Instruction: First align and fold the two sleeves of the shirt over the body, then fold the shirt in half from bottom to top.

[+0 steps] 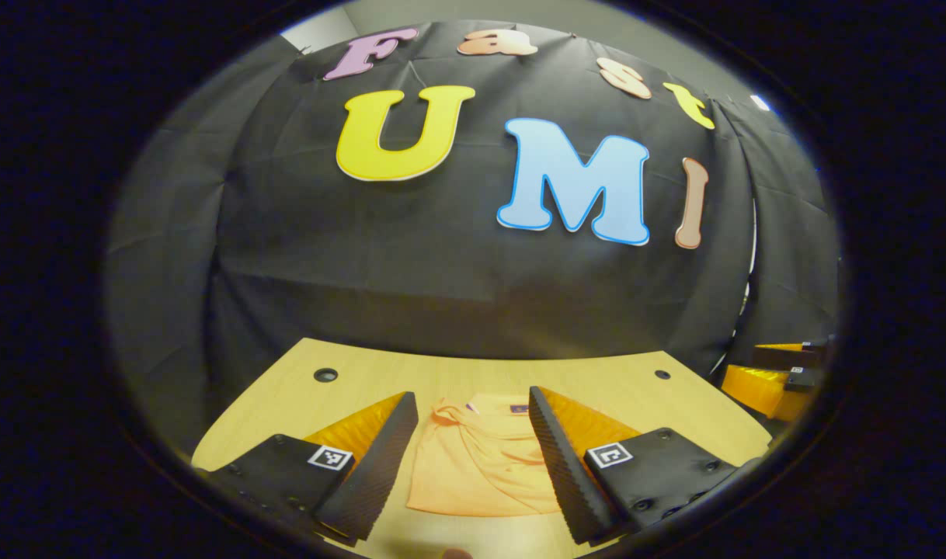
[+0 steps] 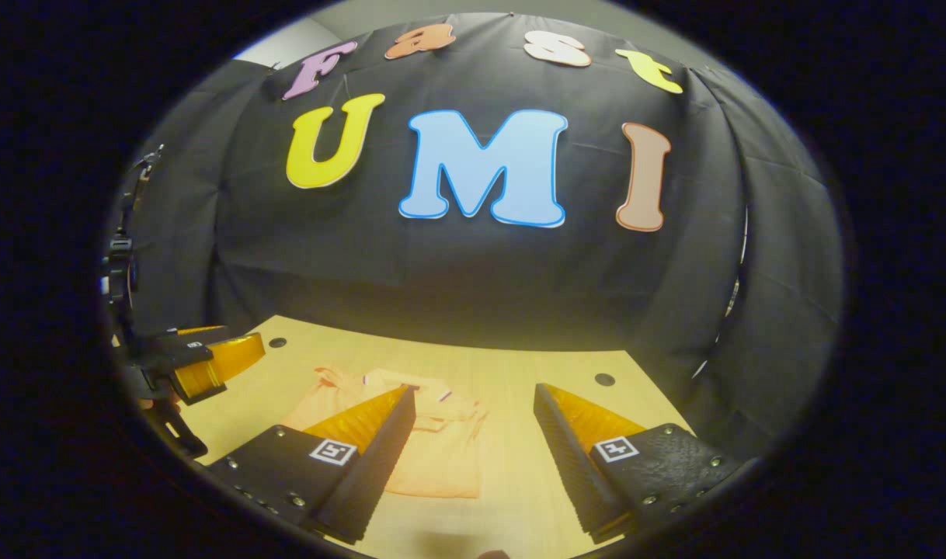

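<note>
As seems, shirt (image 1: 481,466) between spread fingers (image 1: 372,466).

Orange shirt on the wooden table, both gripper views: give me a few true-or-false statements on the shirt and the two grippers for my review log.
1. The orange shirt lies on the wooden table. True.
2. The left gripper is shut on the shirt. False: its jaws stand apart above the cloth, gripping nothing.
3. The right gripper is open. True.
4. The shirt hangs off the table's edge. False: it rests wholly on the tabletop.
5. In the right gripper view, the shirt lies mostly behind the left-hand finger. True.
</note>
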`<state>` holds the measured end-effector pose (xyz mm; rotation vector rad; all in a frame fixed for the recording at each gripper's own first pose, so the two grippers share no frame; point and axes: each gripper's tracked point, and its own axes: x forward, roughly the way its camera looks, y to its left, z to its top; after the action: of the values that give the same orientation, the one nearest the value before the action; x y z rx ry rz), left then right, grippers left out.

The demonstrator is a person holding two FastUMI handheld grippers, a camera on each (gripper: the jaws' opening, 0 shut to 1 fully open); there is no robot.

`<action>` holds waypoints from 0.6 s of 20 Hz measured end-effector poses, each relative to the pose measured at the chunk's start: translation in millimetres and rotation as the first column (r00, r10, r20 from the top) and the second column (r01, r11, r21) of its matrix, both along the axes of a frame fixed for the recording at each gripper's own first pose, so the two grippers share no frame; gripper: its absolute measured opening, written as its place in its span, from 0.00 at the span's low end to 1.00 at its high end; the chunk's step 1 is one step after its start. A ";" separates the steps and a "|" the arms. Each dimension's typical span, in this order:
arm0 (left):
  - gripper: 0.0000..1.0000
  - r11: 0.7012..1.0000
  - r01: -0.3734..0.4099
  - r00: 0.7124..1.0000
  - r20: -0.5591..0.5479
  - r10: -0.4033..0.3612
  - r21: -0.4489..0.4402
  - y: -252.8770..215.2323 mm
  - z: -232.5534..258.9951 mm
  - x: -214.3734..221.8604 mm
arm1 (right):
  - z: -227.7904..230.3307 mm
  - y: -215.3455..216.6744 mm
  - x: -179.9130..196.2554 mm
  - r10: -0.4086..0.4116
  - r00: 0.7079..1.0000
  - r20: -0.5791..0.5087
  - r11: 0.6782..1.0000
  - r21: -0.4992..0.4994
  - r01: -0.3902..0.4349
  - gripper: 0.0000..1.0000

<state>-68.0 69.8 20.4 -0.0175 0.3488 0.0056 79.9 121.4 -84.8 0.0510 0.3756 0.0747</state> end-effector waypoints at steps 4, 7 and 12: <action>0.92 1.000 -0.016 0.998 0.067 0.015 0.013 -15.0 25.0 -42.6 | 7.1 -4.5 -26.9 0.032 0.999 0.042 0.999 -0.015 -0.031 0.94; 0.92 0.999 -0.040 0.995 0.097 0.036 0.036 -23.9 37.0 -69.1 | 3.2 -8.6 -47.7 0.048 0.997 0.057 0.999 -0.024 -0.047 0.94; 0.94 0.998 -0.050 0.990 0.134 0.045 0.036 -36.6 53.4 -108.3 | 4.3 -13.9 -79.2 0.034 0.997 0.065 0.999 0.005 -0.035 0.94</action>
<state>-176.3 33.2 73.8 0.0125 0.2144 0.0584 0.7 107.5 -80.5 0.0482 0.3112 0.1116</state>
